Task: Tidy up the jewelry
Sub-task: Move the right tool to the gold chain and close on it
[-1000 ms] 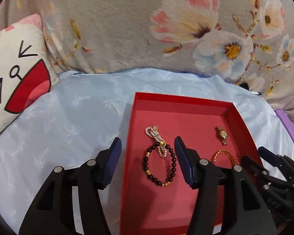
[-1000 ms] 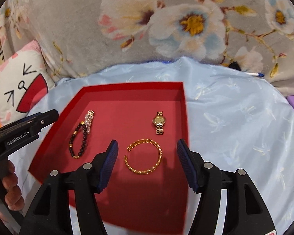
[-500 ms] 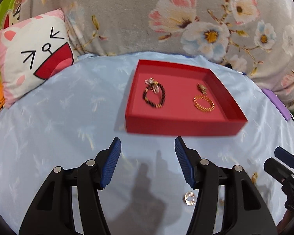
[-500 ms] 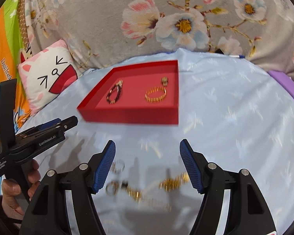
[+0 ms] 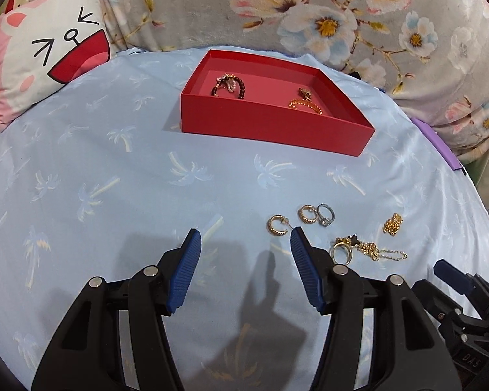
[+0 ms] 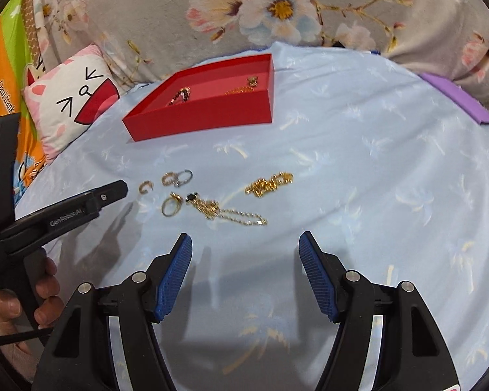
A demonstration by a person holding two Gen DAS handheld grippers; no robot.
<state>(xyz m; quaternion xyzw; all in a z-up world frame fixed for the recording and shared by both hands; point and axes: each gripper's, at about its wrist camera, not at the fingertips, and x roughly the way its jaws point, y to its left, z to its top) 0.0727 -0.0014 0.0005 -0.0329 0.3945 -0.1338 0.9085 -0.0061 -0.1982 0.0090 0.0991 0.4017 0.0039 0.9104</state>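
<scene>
— Where's the loose jewelry?
— On the blue cloth (image 5: 114, 169), ahead of you: your left gripper (image 5: 243, 244) gapes empty, gold hoop (image 5: 278, 225) just off its right finger.
— And yours on the right?
— Your right gripper (image 6: 245, 247) is spread wide too, gold chain (image 6: 234, 215) just beyond; red tray (image 6: 212, 115) farther back.

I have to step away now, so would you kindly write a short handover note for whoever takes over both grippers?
Left gripper: open, holding nothing, above the blue cloth near the loose rings.
Right gripper: open, holding nothing, just short of the gold chain.
Done: the red tray already holds a dark bead bracelet, a gold bangle and a small gold piece behind the bangle.
Left: on the cloth lie a gold hoop earring, a second hoop touching a silver ring, a gold ring, the chain and a small gold heap. All of these are yet to go into the tray.
</scene>
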